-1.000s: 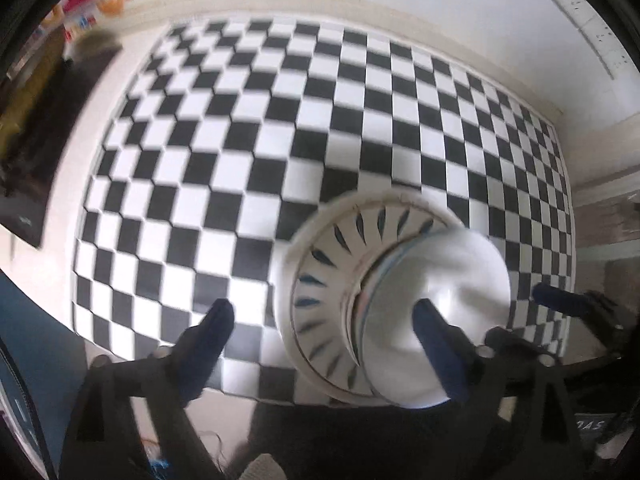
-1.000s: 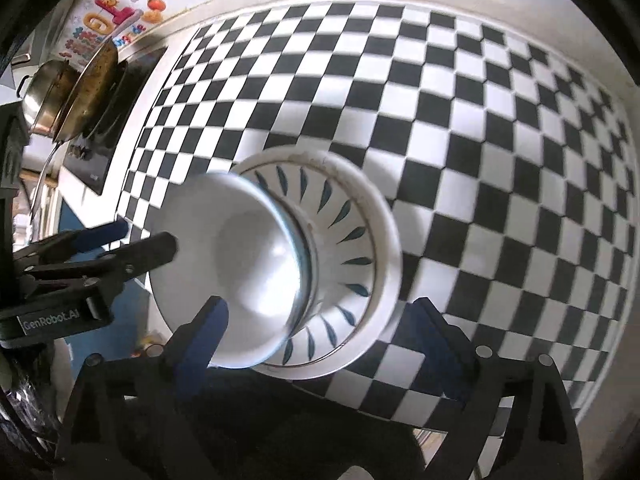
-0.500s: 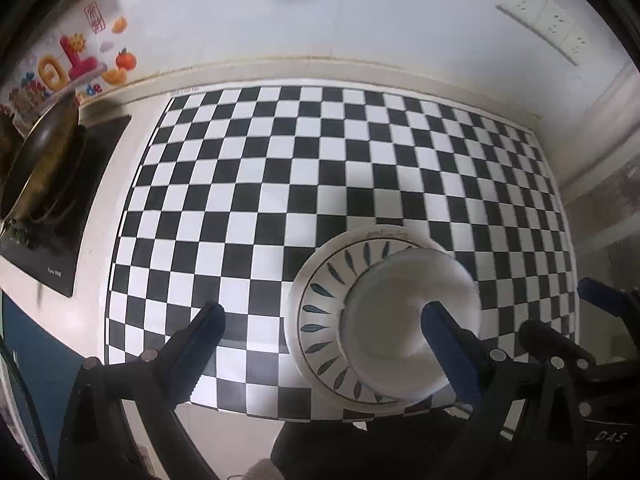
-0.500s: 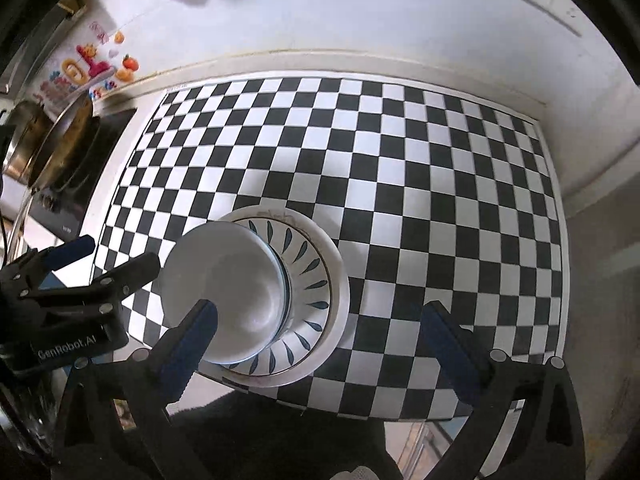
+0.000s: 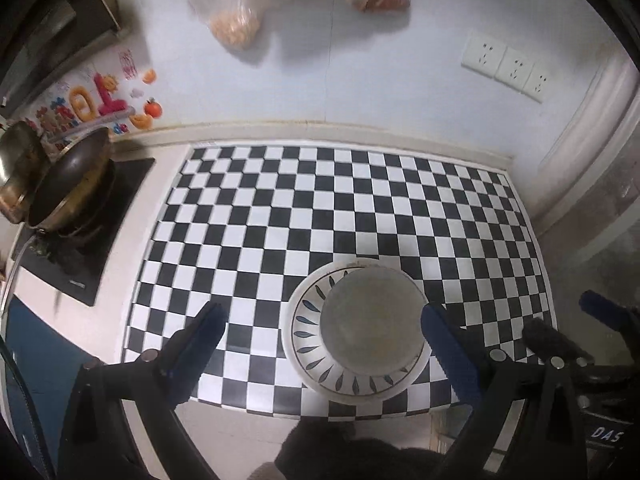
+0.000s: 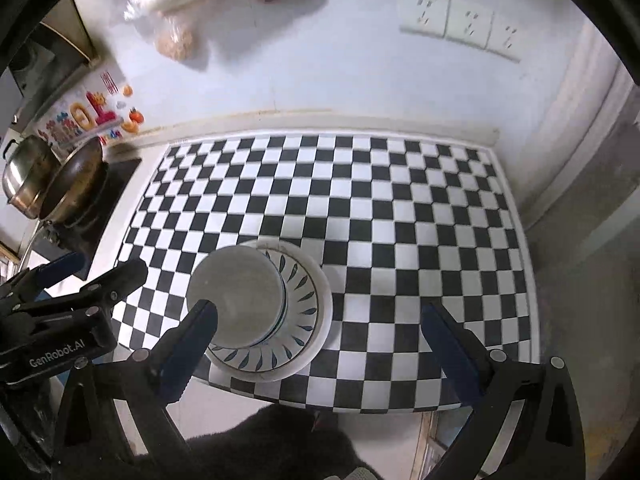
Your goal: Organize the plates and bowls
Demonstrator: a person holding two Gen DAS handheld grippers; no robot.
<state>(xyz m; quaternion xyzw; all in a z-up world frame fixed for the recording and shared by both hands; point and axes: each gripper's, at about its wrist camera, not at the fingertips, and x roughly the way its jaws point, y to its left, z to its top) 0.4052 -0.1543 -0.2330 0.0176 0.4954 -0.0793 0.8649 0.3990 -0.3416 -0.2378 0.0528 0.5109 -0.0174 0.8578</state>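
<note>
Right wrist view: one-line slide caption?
Open right gripper above a plain white bowl stacked on a white leaf-patterned plate on the black-and-white checkered mat.

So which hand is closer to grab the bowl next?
Probably the right gripper: both are open and empty, but its left finger overlaps the bowl on the plate.

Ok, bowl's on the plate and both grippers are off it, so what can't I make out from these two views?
- Plate centre, both wrist views: the white bowl sits on it.
- Bowl's near rim, right wrist view: a finger of the right gripper covers it.
- Mat's front edge: dark fabric at the bottom hides part.
- Hanging bags: cut off at the top, blurred; contents unclear.
- Wok contents: too dim.
</note>
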